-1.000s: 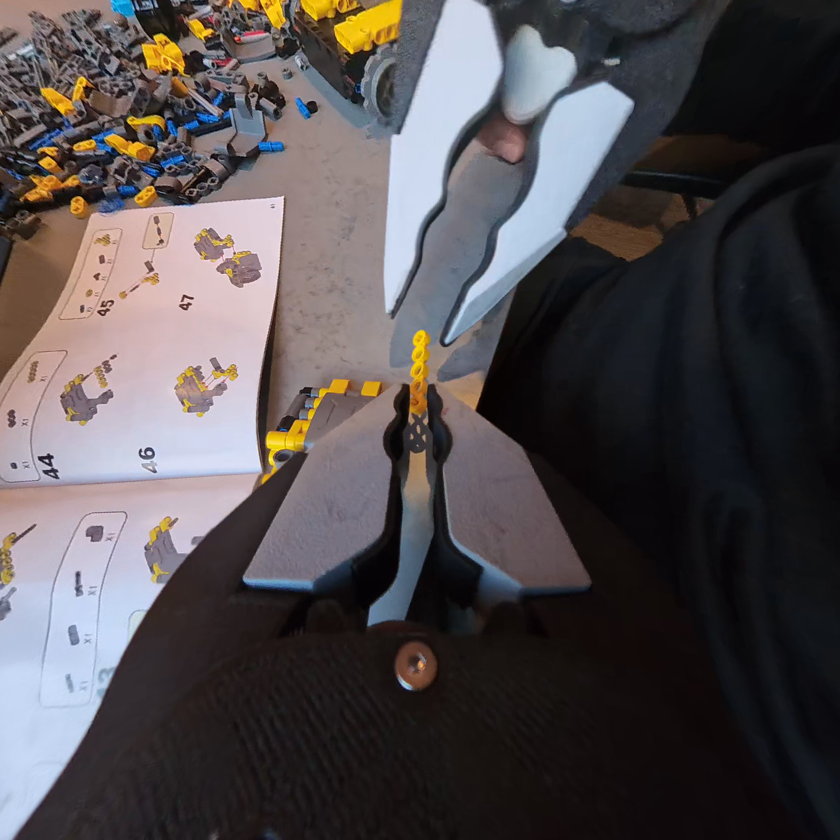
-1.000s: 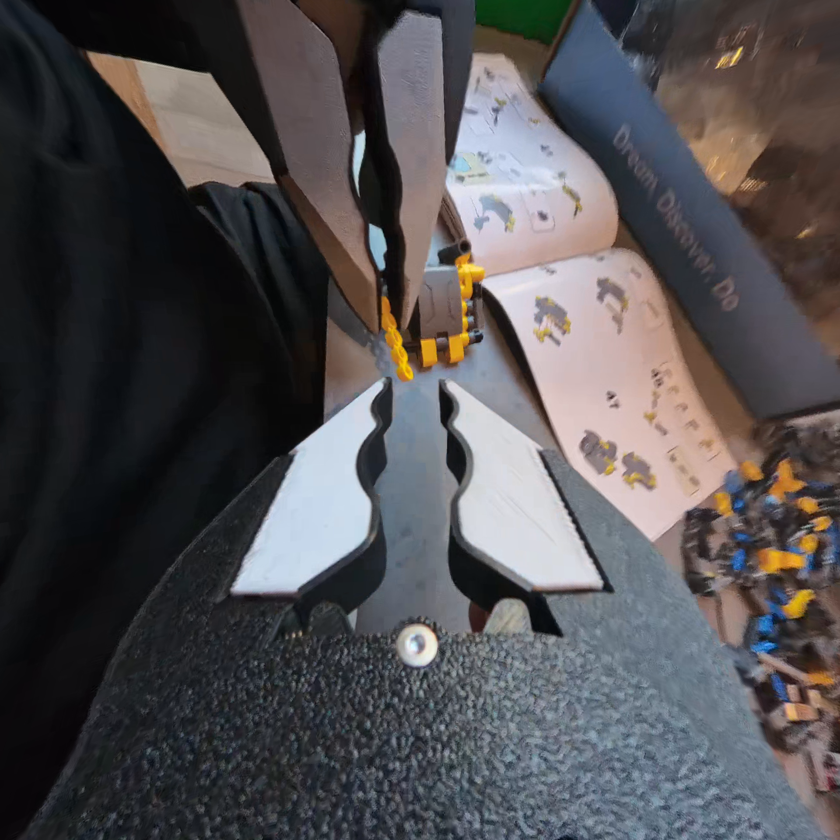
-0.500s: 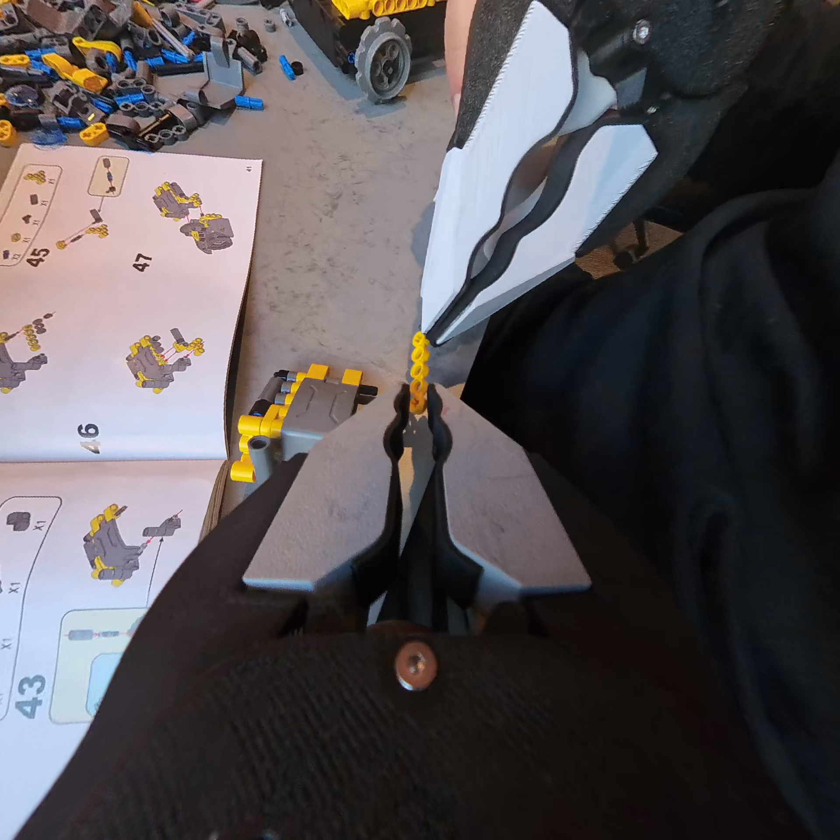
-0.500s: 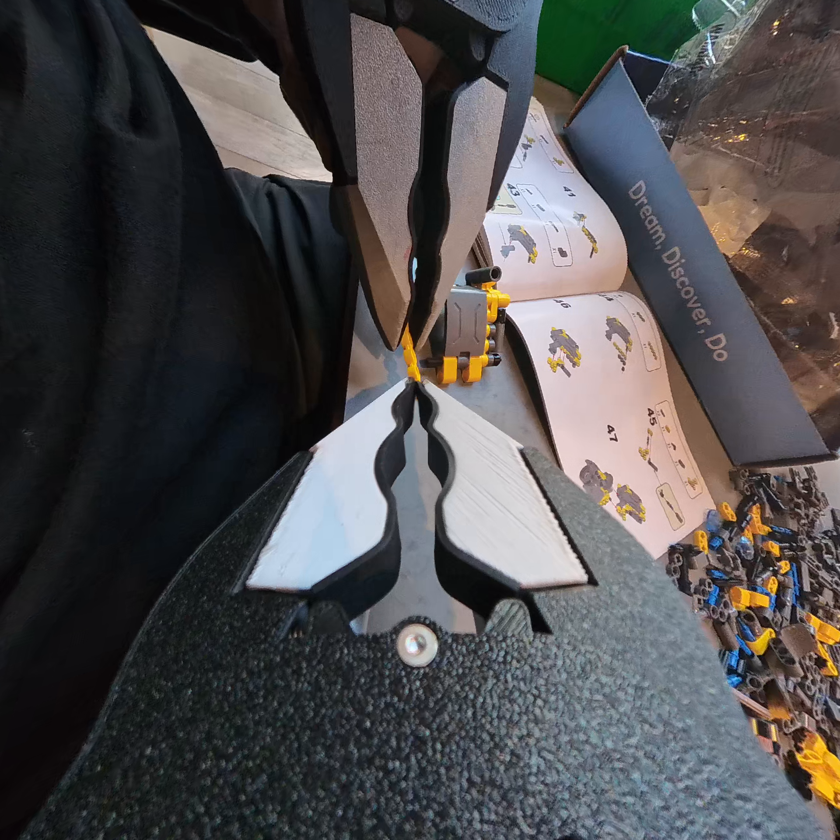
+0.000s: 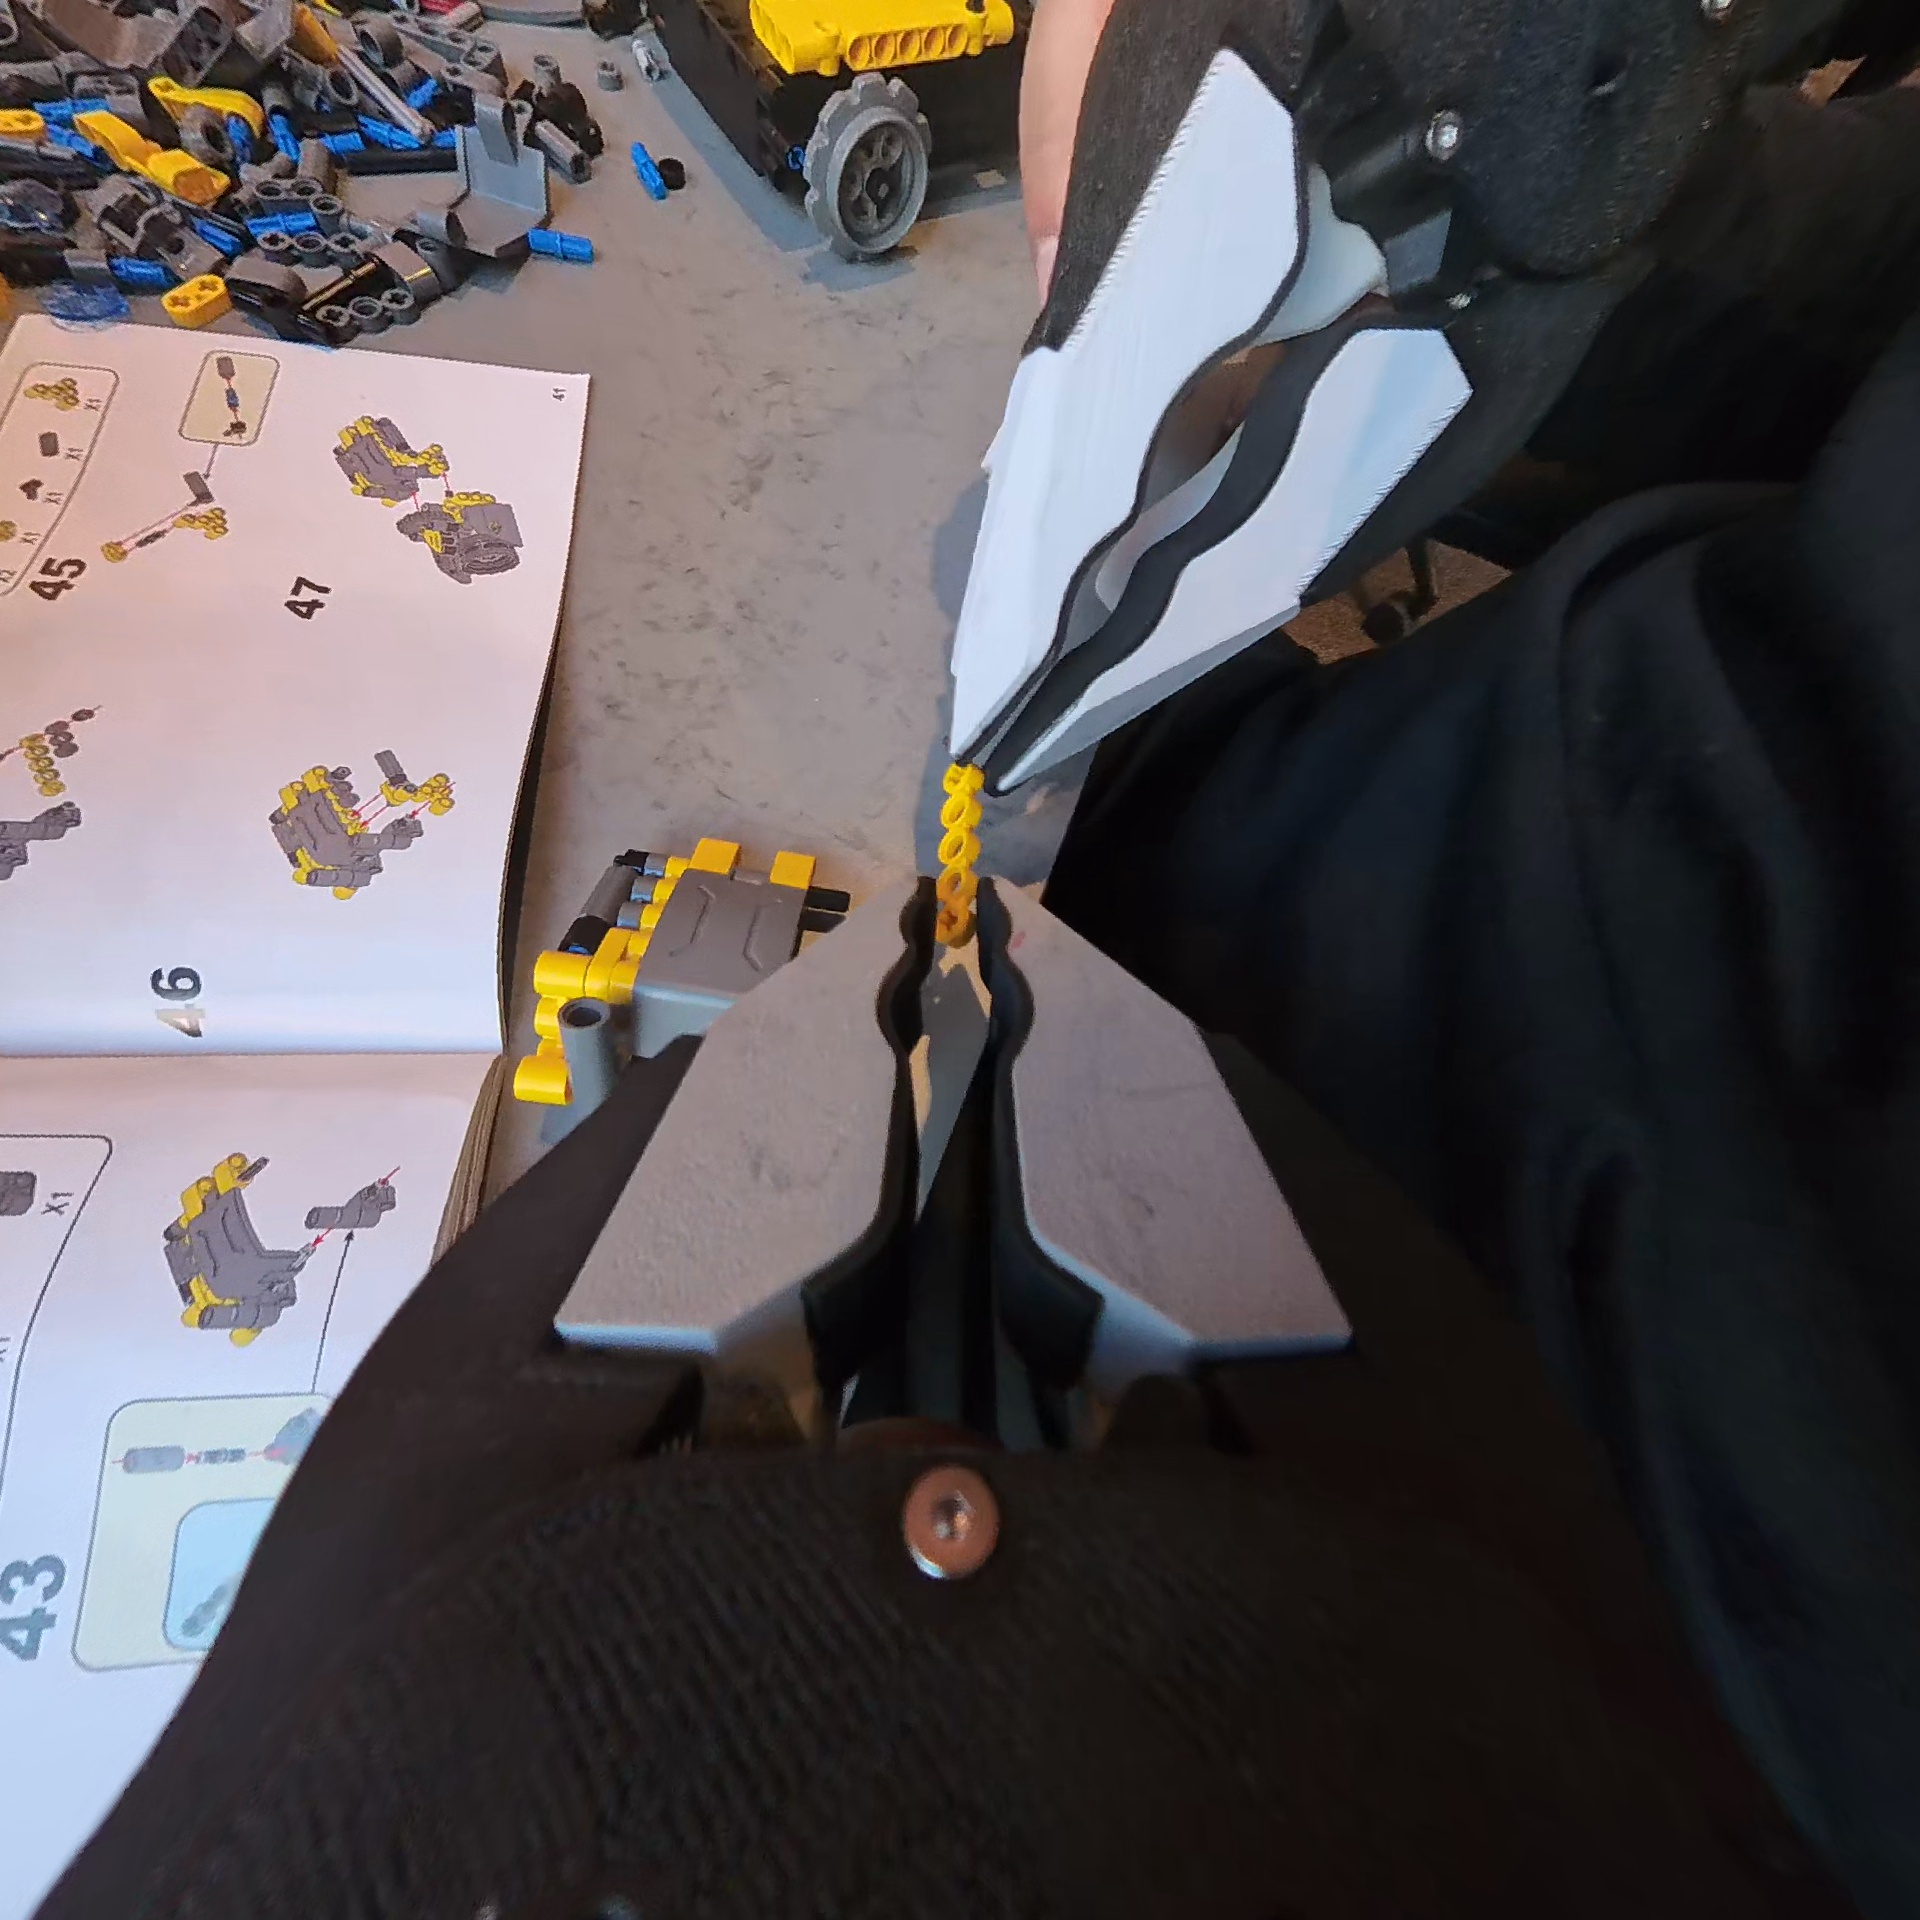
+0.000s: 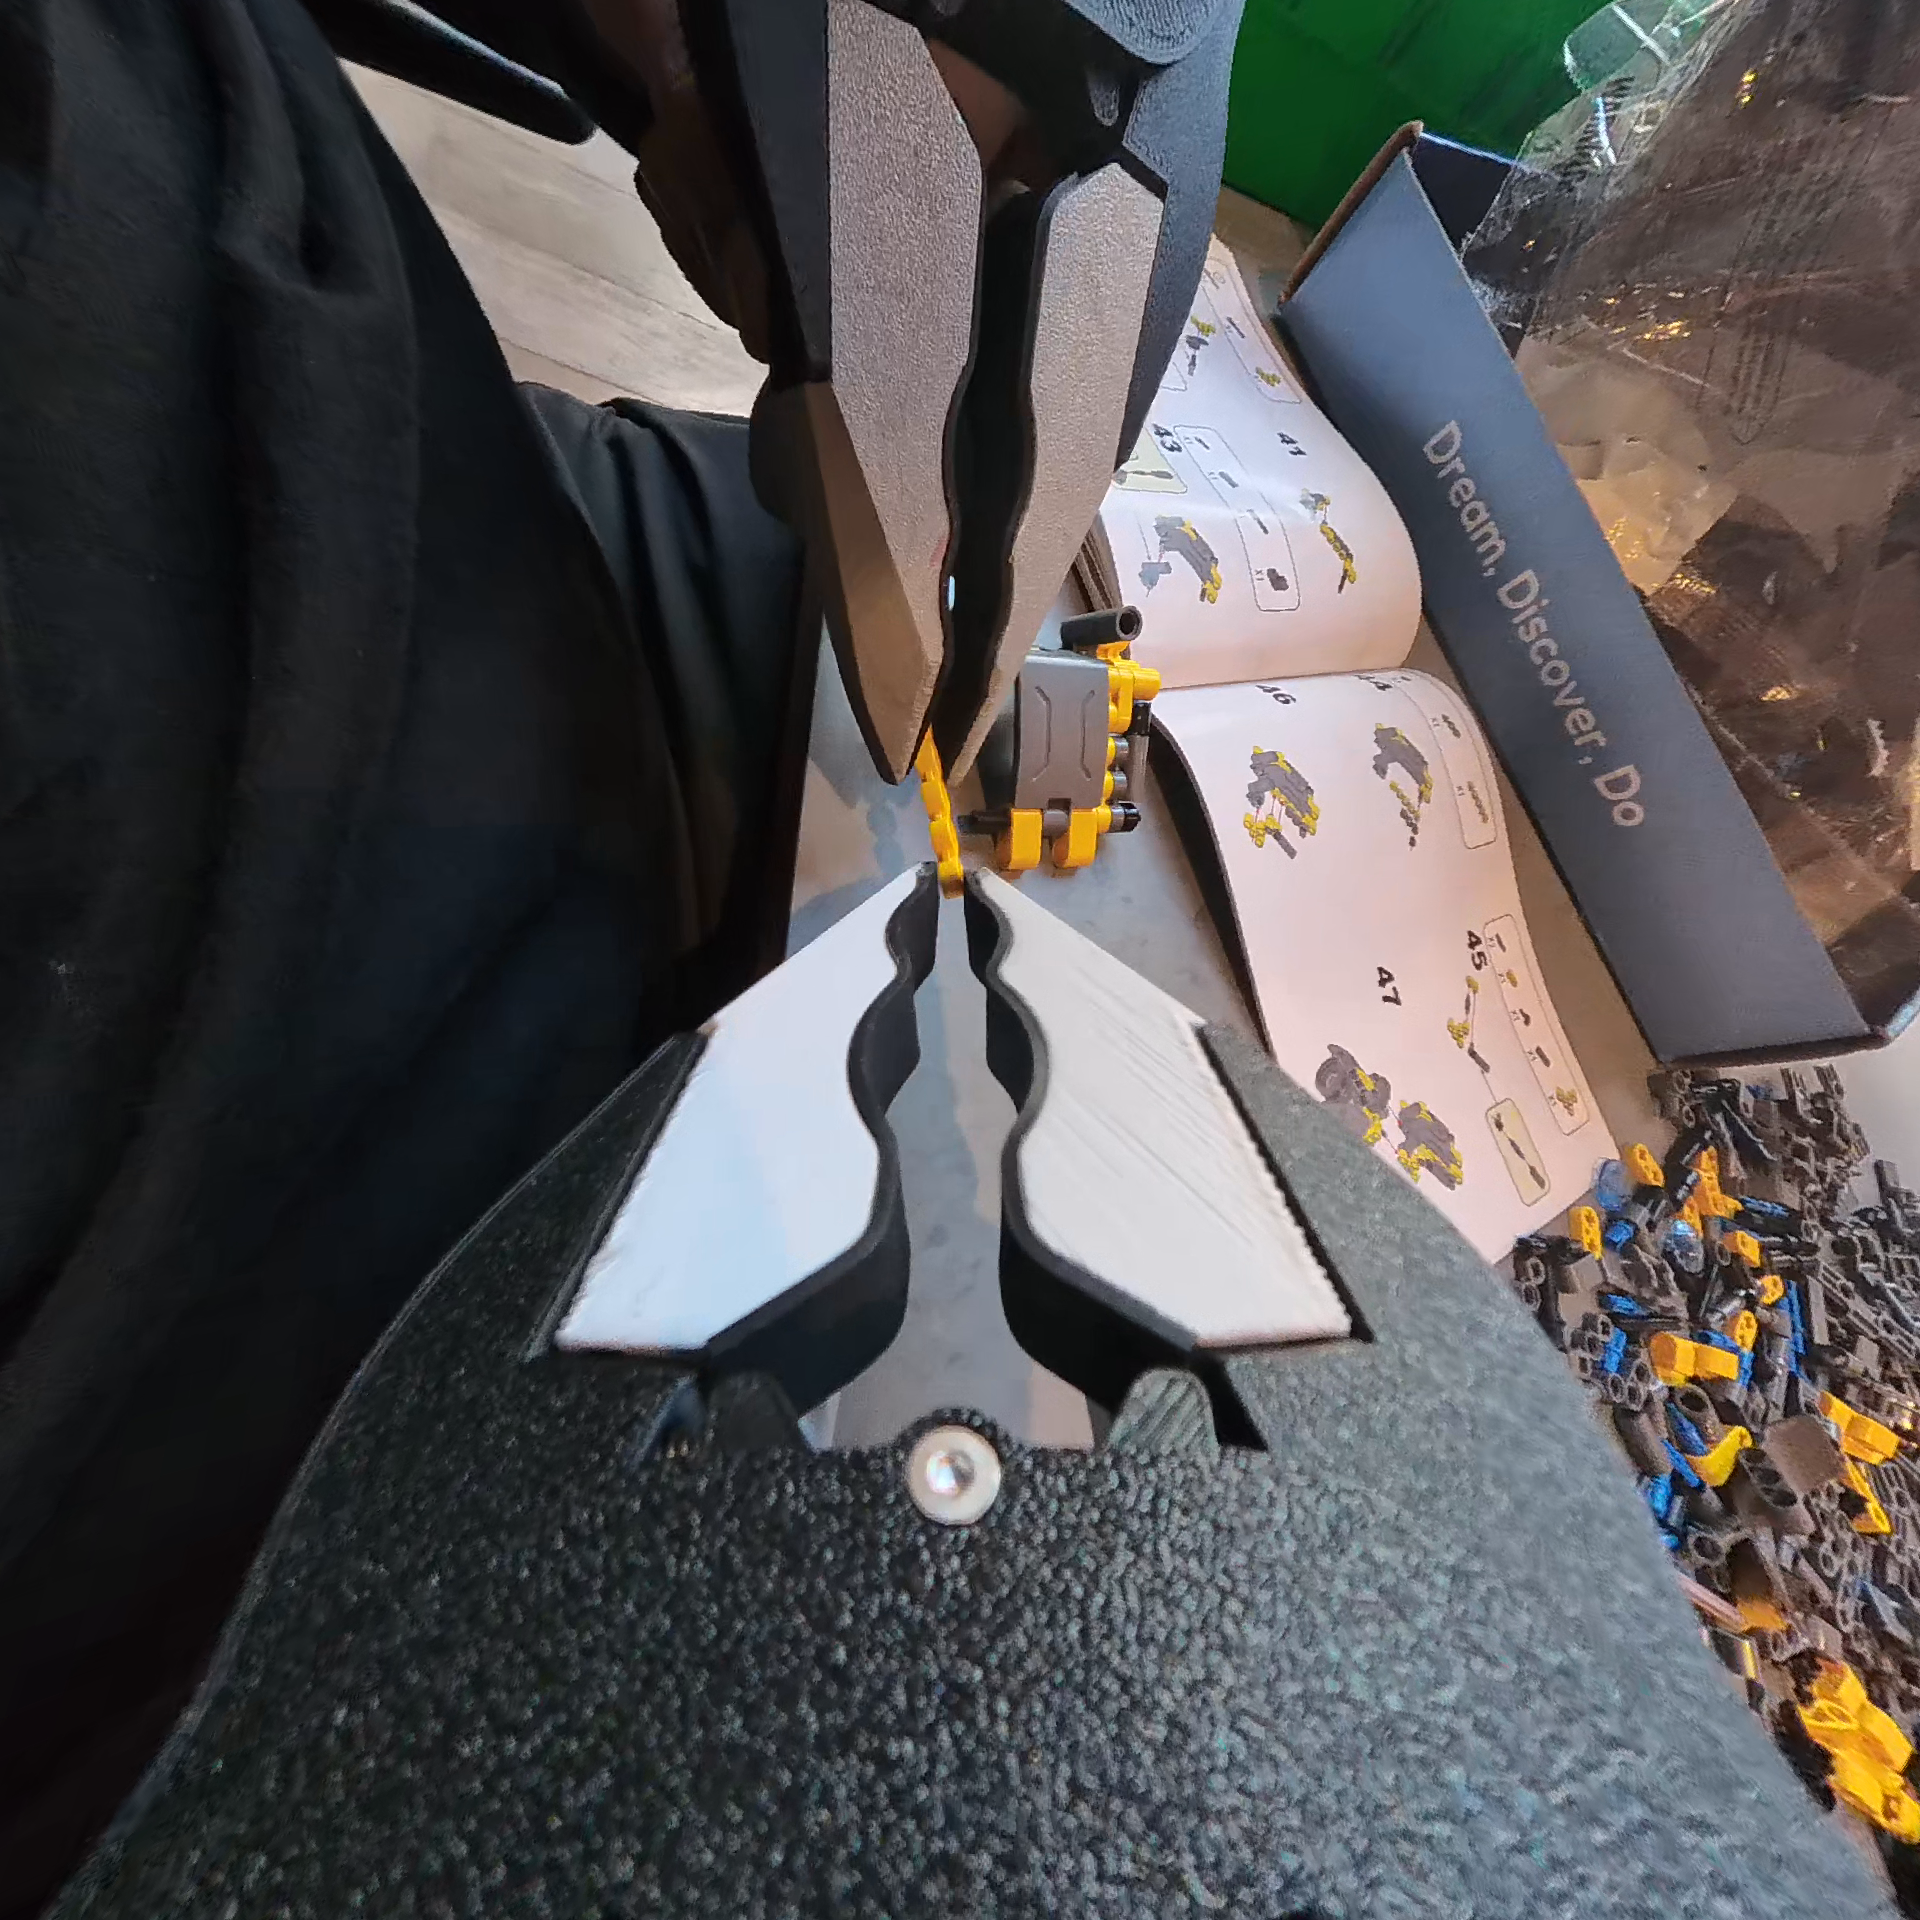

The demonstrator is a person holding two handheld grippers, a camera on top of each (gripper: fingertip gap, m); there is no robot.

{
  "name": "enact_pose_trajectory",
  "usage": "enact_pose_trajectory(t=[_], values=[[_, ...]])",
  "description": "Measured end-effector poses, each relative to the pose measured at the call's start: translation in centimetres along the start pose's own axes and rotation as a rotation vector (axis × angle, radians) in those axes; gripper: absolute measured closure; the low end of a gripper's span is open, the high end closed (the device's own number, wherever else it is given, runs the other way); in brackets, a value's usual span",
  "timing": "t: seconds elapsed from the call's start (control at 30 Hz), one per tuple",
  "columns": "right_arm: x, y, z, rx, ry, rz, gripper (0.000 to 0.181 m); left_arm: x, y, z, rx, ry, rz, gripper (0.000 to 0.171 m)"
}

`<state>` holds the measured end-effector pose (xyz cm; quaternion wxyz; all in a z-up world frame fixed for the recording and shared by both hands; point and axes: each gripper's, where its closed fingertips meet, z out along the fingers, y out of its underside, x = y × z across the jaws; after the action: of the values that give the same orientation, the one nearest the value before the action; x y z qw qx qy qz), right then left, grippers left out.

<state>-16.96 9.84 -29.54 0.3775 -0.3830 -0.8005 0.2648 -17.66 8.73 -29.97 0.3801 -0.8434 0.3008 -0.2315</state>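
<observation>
A yellow beam (image 5: 957, 844) was gripped at opposite ends by the left gripper (image 5: 951, 914) and right gripper (image 6: 951, 883). Both fingers were closed on it. A grey-yellow assembly (image 5: 686, 951) lay just beside on the tabletop (image 5: 769, 499).

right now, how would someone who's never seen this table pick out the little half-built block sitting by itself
Start at the open instruction booklet lying on the grey table. Just off its page edge near the spine, behind the left gripper, sits a small grey and yellow assembly. Unlike the loose parts pile at the far end, it stands alone as one joined block with a smooth grey panel on top.
</observation>
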Motion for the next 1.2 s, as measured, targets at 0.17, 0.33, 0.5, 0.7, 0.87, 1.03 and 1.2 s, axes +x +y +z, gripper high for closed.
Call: enact_pose_trajectory(t=[0.17,0.33,0.5,0.7,0.87,1.03,1.2], values=[[-0.2,-0.1,0.1,0.003,0.001,-0.010,0.178,0.2,0.1,0.0,0.002,0.011,-0.012,0.167],[-0.2,-0.2,0.1,0.026,-0.012,0.035,0.178,0.0,-0.3,-0.3,0.029,0.004,-0.028,0.167],[0.0,0.1,0.1,0.043,-0.038,0.116,0.179,-0.3,-0.4,-0.7,0.024,-0.025,-0.026,0.151],[0.3,0.7,0.1,0.043,-0.069,0.204,0.179,-2.9,-1.2,-2.8,-0.005,-0.180,0.070,0.134],[0.3,1.3,0.2,0.019,-0.124,0.292,0.179,-4.4,-0.7,-2.2,-0.173,-0.179,0.152,0.114],[0.0,2.0,0.2,-0.017,-0.162,0.332,0.178,-5.2,1.5,-0.6,-0.357,-0.156,0.231,0.117],[-0.4,2.3,0.2,-0.031,-0.205,0.348,0.178,-4.7,1.6,0.4,-0.364,-0.129,0.241,0.120]])
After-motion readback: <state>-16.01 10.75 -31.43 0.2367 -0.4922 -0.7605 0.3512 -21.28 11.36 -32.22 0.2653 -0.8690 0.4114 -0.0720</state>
